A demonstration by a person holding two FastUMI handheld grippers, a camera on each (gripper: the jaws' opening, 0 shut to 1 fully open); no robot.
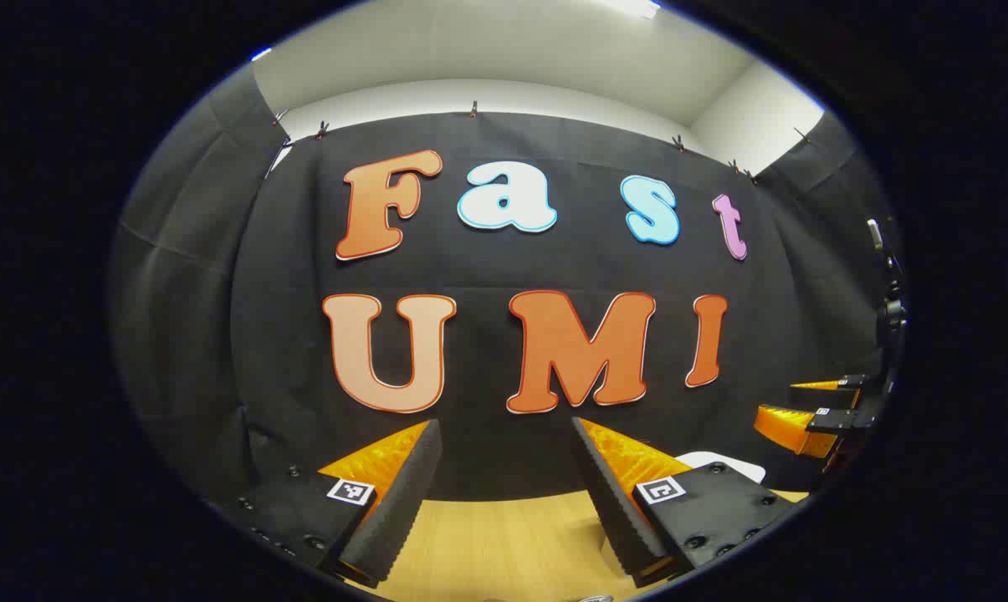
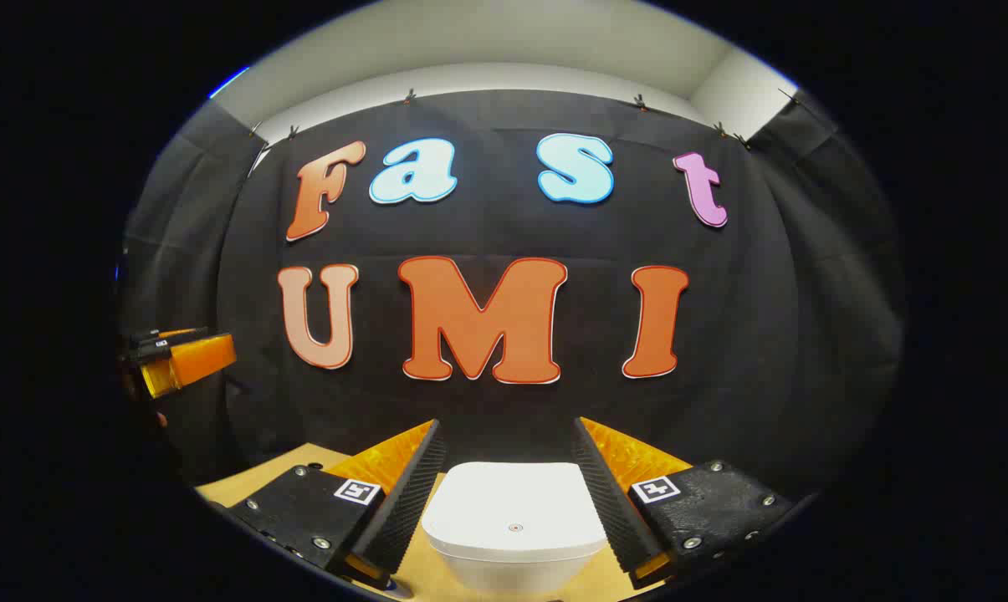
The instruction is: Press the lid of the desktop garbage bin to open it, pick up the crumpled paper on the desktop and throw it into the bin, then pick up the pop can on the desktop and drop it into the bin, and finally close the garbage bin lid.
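Observation:
In the right gripper view the white garbage bin (image 2: 514,522) stands on the wooden desk with its lid down. My right gripper (image 2: 508,451) is open above and just before it, one finger to each side of the lid, nothing held. In the left gripper view my left gripper (image 1: 508,451) is open over bare desk. A corner of the bin (image 1: 721,462) peeks out behind its right finger. The right gripper (image 1: 813,410) appears at the far right of that view. The left gripper (image 2: 181,358) appears at the left edge of the right gripper view.
The wooden desk (image 1: 504,543) runs up to the black cloth wall close behind the bin. A dark stand with gear (image 1: 888,309) rises at the right edge of the left gripper view.

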